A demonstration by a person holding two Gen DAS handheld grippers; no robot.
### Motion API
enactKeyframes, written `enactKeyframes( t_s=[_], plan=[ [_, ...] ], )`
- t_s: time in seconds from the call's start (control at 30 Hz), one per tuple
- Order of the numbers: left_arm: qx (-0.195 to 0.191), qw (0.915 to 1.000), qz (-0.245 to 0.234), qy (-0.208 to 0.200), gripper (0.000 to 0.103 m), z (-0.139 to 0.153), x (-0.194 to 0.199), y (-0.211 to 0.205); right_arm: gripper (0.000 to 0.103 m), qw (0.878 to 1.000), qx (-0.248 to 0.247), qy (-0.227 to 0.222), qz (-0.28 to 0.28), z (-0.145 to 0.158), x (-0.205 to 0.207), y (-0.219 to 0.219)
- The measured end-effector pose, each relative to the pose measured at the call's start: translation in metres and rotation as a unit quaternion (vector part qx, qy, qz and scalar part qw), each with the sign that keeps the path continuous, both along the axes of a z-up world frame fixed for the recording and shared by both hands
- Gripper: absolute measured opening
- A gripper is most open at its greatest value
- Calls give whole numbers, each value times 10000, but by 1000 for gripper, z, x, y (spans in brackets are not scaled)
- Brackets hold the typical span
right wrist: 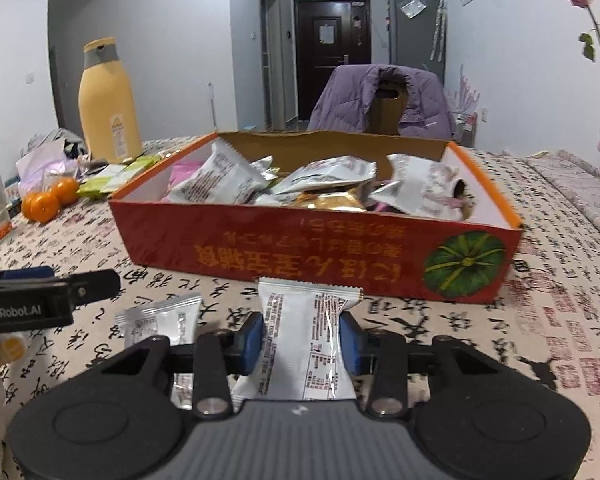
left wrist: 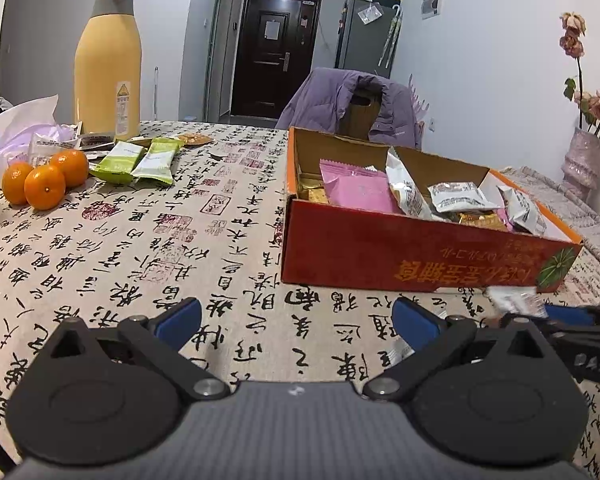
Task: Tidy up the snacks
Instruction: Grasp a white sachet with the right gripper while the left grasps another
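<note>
The right tool [right wrist: 301, 344] is clamped on a white snack packet [right wrist: 305, 344], its 2 blue pads pressed against the packet's sides, the packet standing up between them just in front of the red cardboard box [right wrist: 320, 256]. Just to the left of it a second white packet [right wrist: 160, 320] lies flat on the desk [right wrist: 560, 320], which is covered by a cloth printed with calligraphy. The left tool [left wrist: 296, 320] hangs low over that cloth with its fingers spread wide and nothing between them — its black arm also juts into the right wrist view at the left edge. The box sits near the middle of the desk, open at the top and heaped with silver-white packets [right wrist: 220, 176], a pink one [left wrist: 356, 188] and gold-wrapped pieces [right wrist: 332, 200]. Farther off on the left side are 2 green snack packets [left wrist: 140, 160], 3 oranges [left wrist: 44, 184] beside them, and a tall yellow flask [left wrist: 108, 64] behind. Beyond the box a purple jacket [left wrist: 348, 100] is draped over a chair back.
</note>
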State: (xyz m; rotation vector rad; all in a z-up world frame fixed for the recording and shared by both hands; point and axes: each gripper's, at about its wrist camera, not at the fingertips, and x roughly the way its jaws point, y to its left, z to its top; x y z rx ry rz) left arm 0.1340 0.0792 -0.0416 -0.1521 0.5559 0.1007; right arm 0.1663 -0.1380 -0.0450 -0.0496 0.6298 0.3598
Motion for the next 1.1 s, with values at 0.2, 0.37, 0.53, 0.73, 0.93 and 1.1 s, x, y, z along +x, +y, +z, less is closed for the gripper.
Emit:
enactKeyframes(
  t_s=[0.2, 0.37, 0.53, 0.73, 0.93, 1.1],
  plan=[
    [127, 9997, -62, 203, 103, 4, 2, -11, 39, 9996, 42, -227, -152, 9, -15, -21],
    [127, 9994, -147, 294, 103, 15, -1, -36, 39, 9993, 105, -260, -238, 9, -21, -34],
    [146, 9982, -260, 513, 103, 17, 1, -66, 39, 9990, 151, -301, -297, 8, -24, -44],
    [250, 9965, -113, 794, 103, 11, 6, -91, 39, 9986, 238, -290, -374, 6, -26, -55],
    [363, 9940, 357, 973, 103, 3, 11, -99, 39, 9985, 310, -284, -349, 4, -29, -59],
    [281, 9915, 621, 1113, 103, -4, 13, -97, 40, 9985, 360, -268, -301, 2, -30, -60]
  ],
)
